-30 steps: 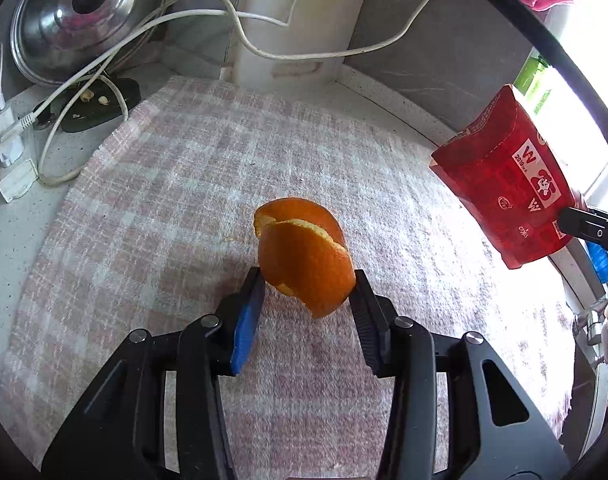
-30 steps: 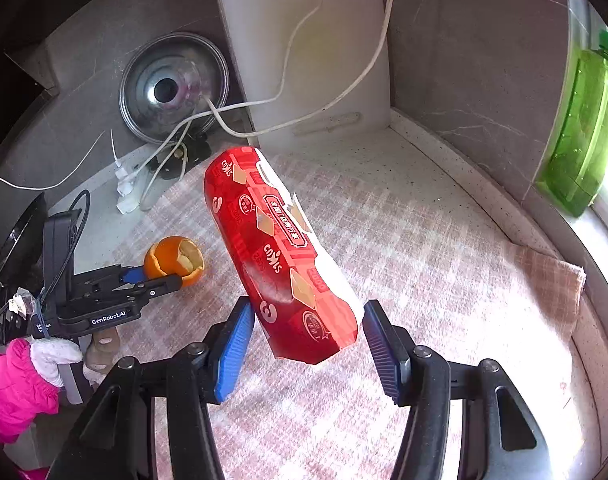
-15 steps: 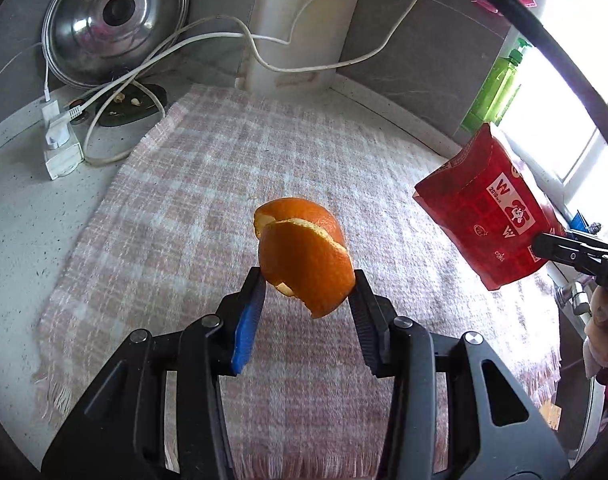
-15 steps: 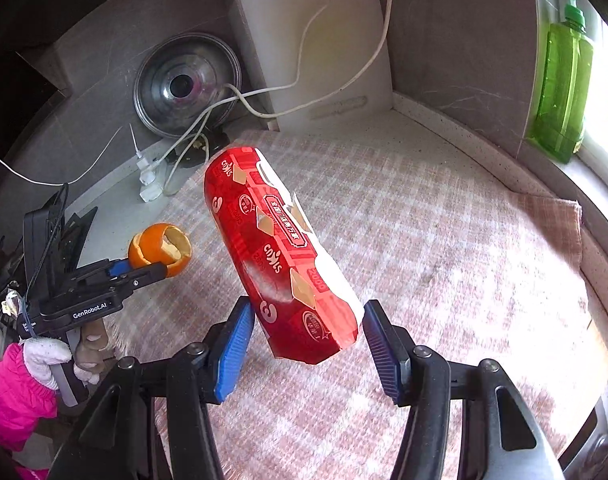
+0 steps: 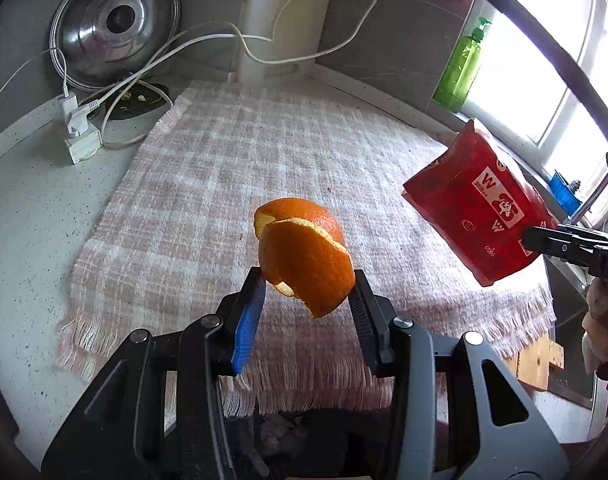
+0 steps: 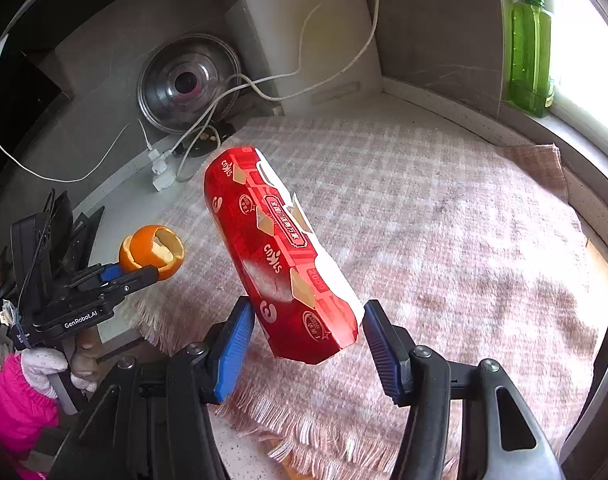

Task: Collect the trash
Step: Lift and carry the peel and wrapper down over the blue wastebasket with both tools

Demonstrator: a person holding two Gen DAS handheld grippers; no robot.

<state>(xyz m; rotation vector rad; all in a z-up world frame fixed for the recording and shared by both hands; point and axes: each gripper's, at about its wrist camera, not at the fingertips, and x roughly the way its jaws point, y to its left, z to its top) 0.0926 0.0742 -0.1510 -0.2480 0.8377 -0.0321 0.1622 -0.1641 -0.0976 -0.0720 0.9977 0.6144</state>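
Note:
My left gripper [image 5: 307,296] is shut on a curled orange peel [image 5: 304,256] and holds it in the air above the near edge of a pink checked cloth [image 5: 232,184]. My right gripper [image 6: 306,334] is shut on a crumpled red snack box [image 6: 276,252], also held above the cloth. In the left wrist view the red box [image 5: 476,204] hangs at the right in the right gripper's fingers [image 5: 564,242]. In the right wrist view the left gripper [image 6: 138,274] with the peel [image 6: 152,250] is at the left, past the cloth's edge.
A steel pot lid [image 5: 116,28] leans at the back left, beside a white cutting board [image 5: 284,12]. White cables and a plug strip [image 5: 78,132] lie on the grey counter [image 5: 28,216]. A green soap bottle [image 5: 464,68] stands on the window sill.
Both grippers have pulled back and up from the counter with their loads; more of the cloth's fringed near edge and the counter edge now show.

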